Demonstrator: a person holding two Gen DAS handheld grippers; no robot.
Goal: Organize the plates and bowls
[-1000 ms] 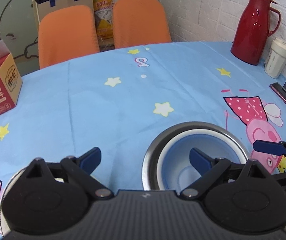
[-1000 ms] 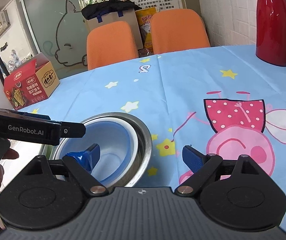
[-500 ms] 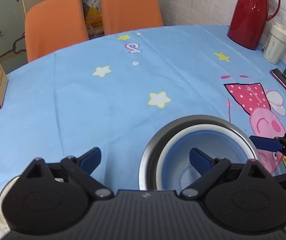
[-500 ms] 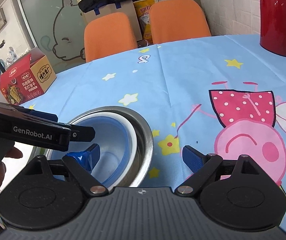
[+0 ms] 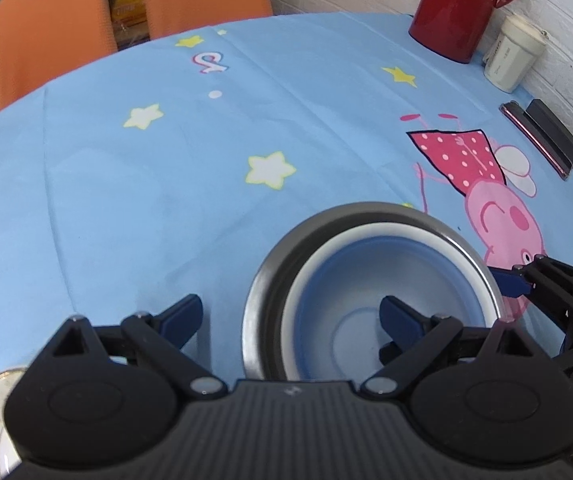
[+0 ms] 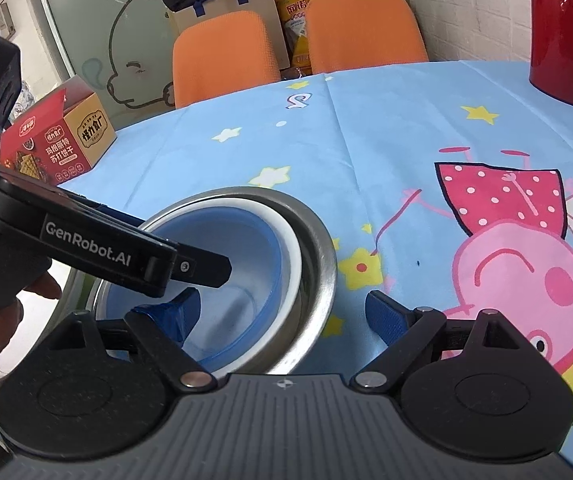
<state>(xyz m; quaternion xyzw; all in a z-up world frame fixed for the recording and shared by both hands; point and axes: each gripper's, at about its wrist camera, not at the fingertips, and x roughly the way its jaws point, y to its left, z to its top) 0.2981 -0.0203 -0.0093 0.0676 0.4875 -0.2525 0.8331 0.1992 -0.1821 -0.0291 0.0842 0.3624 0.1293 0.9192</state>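
Now both tongs straddle nested bowls' (image 5: pixel 370 296) rim.

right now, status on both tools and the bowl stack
Left tool open, straddling steel bowl rim. Right tool open, straddling the opposite side. Blue bowl nested inside, not lifted. Nothing blocking.

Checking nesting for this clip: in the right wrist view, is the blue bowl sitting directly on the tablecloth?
No, the blue bowl sits nested inside a white bowl, which sits in a steel bowl.
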